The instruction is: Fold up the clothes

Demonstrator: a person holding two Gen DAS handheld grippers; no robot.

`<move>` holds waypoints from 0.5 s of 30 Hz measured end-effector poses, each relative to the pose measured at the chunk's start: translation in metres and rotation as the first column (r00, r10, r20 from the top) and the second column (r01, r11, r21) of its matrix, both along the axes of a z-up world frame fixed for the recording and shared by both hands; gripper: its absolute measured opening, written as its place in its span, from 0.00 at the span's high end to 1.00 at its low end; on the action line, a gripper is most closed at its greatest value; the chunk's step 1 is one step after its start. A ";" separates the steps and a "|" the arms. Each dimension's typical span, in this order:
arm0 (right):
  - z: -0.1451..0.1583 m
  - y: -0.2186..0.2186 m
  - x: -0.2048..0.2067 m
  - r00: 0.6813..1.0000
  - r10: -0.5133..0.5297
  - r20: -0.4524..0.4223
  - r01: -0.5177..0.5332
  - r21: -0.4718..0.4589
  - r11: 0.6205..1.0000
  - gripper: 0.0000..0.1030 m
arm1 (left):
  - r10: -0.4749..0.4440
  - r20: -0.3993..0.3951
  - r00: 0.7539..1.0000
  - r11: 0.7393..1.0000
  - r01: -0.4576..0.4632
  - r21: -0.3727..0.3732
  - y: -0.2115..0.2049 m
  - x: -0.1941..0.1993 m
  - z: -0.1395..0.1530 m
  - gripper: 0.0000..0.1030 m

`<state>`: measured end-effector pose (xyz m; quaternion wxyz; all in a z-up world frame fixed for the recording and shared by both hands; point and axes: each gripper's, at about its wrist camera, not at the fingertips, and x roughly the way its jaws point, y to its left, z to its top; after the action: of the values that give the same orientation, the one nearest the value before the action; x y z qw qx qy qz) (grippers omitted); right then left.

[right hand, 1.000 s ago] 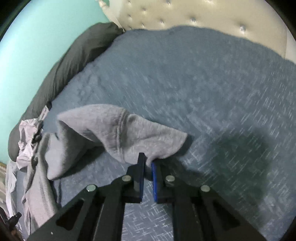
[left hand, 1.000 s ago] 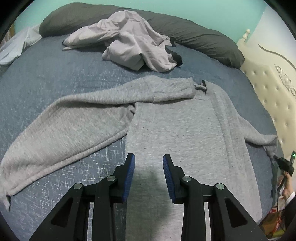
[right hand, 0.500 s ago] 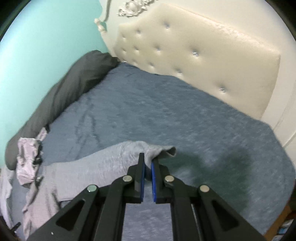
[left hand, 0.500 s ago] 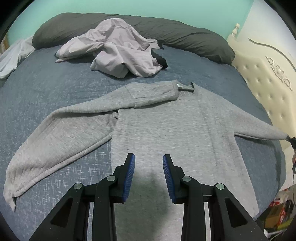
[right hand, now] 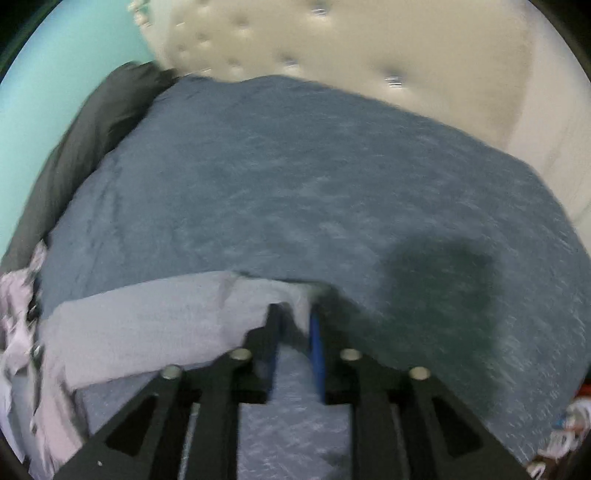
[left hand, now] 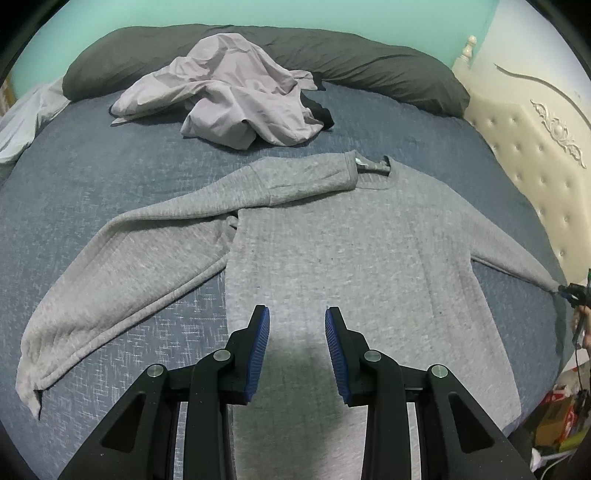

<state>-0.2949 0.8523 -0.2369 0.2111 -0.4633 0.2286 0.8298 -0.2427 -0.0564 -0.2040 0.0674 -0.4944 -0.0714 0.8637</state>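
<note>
Since a second ago the right gripper [right hand: 295,325] has drawn the sleeve cuff [right hand: 291,295] out straight; its jaws have just been opening, the cuff seemingly loose between them, though blur hides contact. The grey sweater [left hand: 351,251] lies flat on the bed [left hand: 92,177], collar toward 12 o'clock, sleeves at 8 and 3. The left gripper [left hand: 297,332] hovers narrowly open, empty. Bare bedding lies toward 9 o'clock.

You're over a bed [left hand: 92,177] in blue bedding, filling the view. At 12 o'clock there's a mint-green wall [left hand: 295,13], with a long dark bolster [left hand: 369,62] along it. At 2 o'clock you've got a cream tufted headboard [left hand: 535,155] with carved scrollwork. Clutter [left hand: 561,413] at 4 o'clock.
</note>
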 end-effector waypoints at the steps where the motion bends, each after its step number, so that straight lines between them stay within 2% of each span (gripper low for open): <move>1: 0.005 0.001 0.006 0.999 -0.038 -0.007 0.038 0.040 0.998 0.73 | -0.001 0.001 1.000 1.000 0.001 0.003 0.001 -0.001 -0.001 0.67; 3: 0.017 -0.005 0.016 0.996 -0.072 -0.048 0.076 0.084 0.994 0.73 | -0.004 0.002 1.000 1.000 0.004 0.011 0.003 -0.001 -0.004 0.67; 4: 0.021 -0.013 0.016 0.996 -0.044 -0.073 0.050 0.070 0.996 0.73 | -0.008 0.004 1.000 1.000 0.008 0.014 0.005 -0.002 -0.005 0.67; 6: 0.023 -0.045 0.007 0.991 0.067 -0.114 -0.068 -0.002 0.998 0.73 | -0.013 0.007 1.000 1.000 0.013 0.019 0.009 -0.002 -0.009 0.67; 8: 0.021 -0.077 -0.006 0.974 0.169 -0.150 -0.183 -0.082 0.980 0.73 | -0.014 0.011 1.000 0.999 0.014 0.030 0.012 -0.002 -0.013 0.67; 10: 0.012 -0.122 -0.024 0.942 0.282 -0.181 -0.315 -0.191 0.930 0.73 | -0.014 0.012 1.000 0.999 0.014 0.038 0.015 -0.002 -0.014 0.67; 12: 0.000 -0.167 -0.043 0.905 0.376 -0.201 -0.421 -0.280 0.863 0.73 | -0.010 0.011 1.000 0.999 0.010 0.041 0.016 -0.003 -0.015 0.67; 14: -0.013 -0.215 -0.059 0.870 0.444 -0.214 -0.492 -0.341 0.801 0.72 | -0.007 0.009 1.000 0.999 0.006 0.054 0.017 -0.005 -0.015 0.67; 15: -0.019 -0.238 -0.065 0.855 0.471 -0.219 -0.519 -0.368 0.771 0.68 | -0.008 0.005 1.000 0.998 0.007 0.060 0.017 -0.006 -0.015 0.67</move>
<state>-0.3603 0.6145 -0.2562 -0.1316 -0.4928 0.2806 0.8131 -0.2484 -0.0393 -0.2187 0.0851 -0.4947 -0.0954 0.8596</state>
